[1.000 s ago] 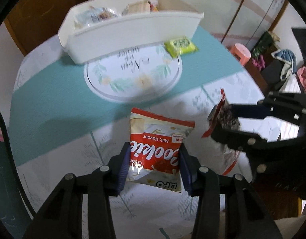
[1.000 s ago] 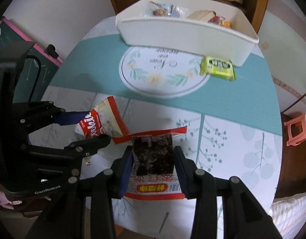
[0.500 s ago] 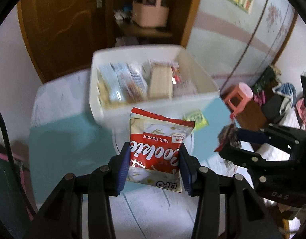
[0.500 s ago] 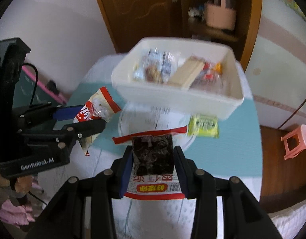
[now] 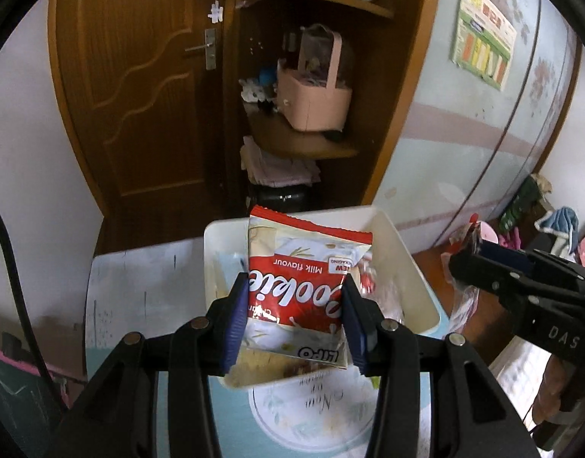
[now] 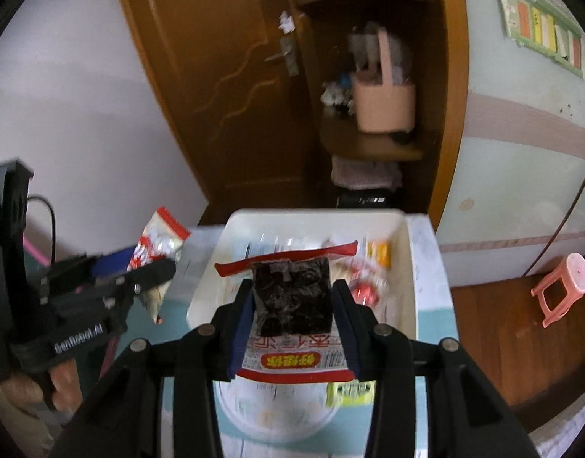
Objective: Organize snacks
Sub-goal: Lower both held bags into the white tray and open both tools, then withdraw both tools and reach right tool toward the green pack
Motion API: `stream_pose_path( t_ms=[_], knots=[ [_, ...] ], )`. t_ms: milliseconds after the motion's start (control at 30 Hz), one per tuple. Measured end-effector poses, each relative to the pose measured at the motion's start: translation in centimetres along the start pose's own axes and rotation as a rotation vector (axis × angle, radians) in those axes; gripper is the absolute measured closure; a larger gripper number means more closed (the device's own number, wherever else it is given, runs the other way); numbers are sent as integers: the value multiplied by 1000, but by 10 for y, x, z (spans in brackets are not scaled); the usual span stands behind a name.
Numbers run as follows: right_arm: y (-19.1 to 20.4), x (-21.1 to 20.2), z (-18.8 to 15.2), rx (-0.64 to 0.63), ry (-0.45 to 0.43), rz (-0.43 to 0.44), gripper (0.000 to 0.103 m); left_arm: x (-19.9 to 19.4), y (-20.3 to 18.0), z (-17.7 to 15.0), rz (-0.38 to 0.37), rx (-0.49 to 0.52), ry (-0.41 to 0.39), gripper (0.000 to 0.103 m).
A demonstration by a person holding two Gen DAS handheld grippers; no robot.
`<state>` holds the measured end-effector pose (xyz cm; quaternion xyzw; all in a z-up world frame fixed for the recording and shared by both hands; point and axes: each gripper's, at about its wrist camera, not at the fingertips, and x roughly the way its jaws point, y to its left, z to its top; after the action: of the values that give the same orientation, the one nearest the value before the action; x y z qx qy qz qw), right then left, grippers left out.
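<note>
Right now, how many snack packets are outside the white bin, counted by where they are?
Held in a gripper: 2, the cookie packet and the dark snack packet
Lying on the table: 1, the green packet
Total: 3

I read "ookie", "Milk flavour", "NEW" and "LIPO", upside down, on the red-and-white cookie packet (image 5: 298, 294) | "DAS" on the right gripper (image 5: 468, 252) body | "GenRobot.AI" on the left gripper (image 6: 155, 267) body | red label on the dark snack packet (image 6: 292, 301): characters unreadable to me
</note>
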<state>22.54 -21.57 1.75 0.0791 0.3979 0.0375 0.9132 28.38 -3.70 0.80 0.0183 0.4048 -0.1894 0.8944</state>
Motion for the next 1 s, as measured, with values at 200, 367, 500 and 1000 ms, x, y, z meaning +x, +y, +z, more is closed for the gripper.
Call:
stream_pose_path(
  t_ms=[200, 367, 500, 1000],
  knots=[
    [-5, 18, 29, 25, -8, -37, 61, 20, 15, 18, 38, -71, 6, 48],
    [-10, 40, 35, 52, 47, -56, 55, 37, 31, 18, 29, -160, 50, 13],
    [-15, 47, 33, 75, 69, -60, 55, 41, 36, 13, 36, -180, 66, 13],
    [-20, 32, 13, 101, 88, -56, 55, 19, 16, 3, 75, -121, 43, 13]
  ],
)
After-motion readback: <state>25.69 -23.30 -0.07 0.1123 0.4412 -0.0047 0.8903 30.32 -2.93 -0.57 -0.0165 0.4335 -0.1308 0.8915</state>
